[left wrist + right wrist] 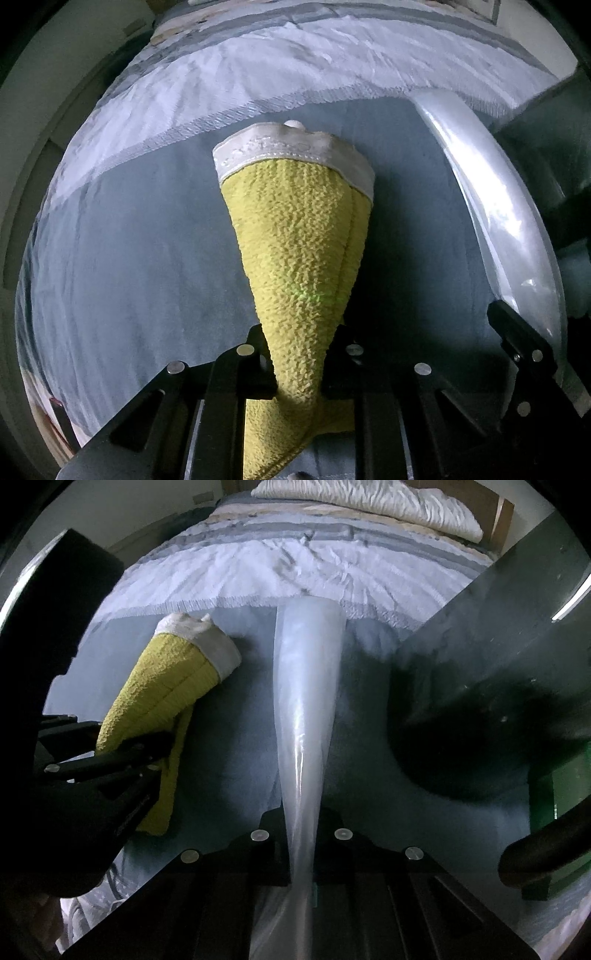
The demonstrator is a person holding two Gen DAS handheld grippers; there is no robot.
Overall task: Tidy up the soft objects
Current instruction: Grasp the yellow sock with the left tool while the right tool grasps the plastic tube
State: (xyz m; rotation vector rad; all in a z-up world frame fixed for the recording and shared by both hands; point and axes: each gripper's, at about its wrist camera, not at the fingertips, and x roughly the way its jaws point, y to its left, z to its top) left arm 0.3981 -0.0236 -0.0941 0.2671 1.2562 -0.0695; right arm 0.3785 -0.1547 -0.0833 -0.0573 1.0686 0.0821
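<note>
Left wrist view. The left gripper [295, 373] is seen at 6 o'clock, its jaws pressed together on a yellow towel [299, 236]. The towel is pinched into a narrow neck between the fingers and fans out toward 12 o'clock into a cone. A white hem band [291, 151] runs across the towel's far end, just above centre. A loose fold of the same towel hangs below the jaws toward 6 o'clock. Behind the towel a grey-blue blanket [129, 258] is spread; from 9 to 2 o'clock a white quilted bedspread [258, 74] with grey stripes is seen. A clear plastic bag [491, 206] arcs from 1 to 4 o'clock, beside the towel and apart from it. Part of the right gripper [524, 343] is seen at 4 o'clock, at the bag's lower end.

Right wrist view. The right gripper [301, 853] sits at 6 o'clock, its jaws closed on the clear plastic bag [306, 686]. The bag is gathered thin at the fingers and widens toward 12 o'clock, ending over the bedspread's edge. At 9 o'clock the towel [159, 686] is held by the left gripper [147, 749], its white band pointing toward 11 o'clock. A pillow [369, 502] lies at 12 o'clock. A dark panel [498, 635] fills 2 to 3 o'clock; what it is cannot be told.
</note>
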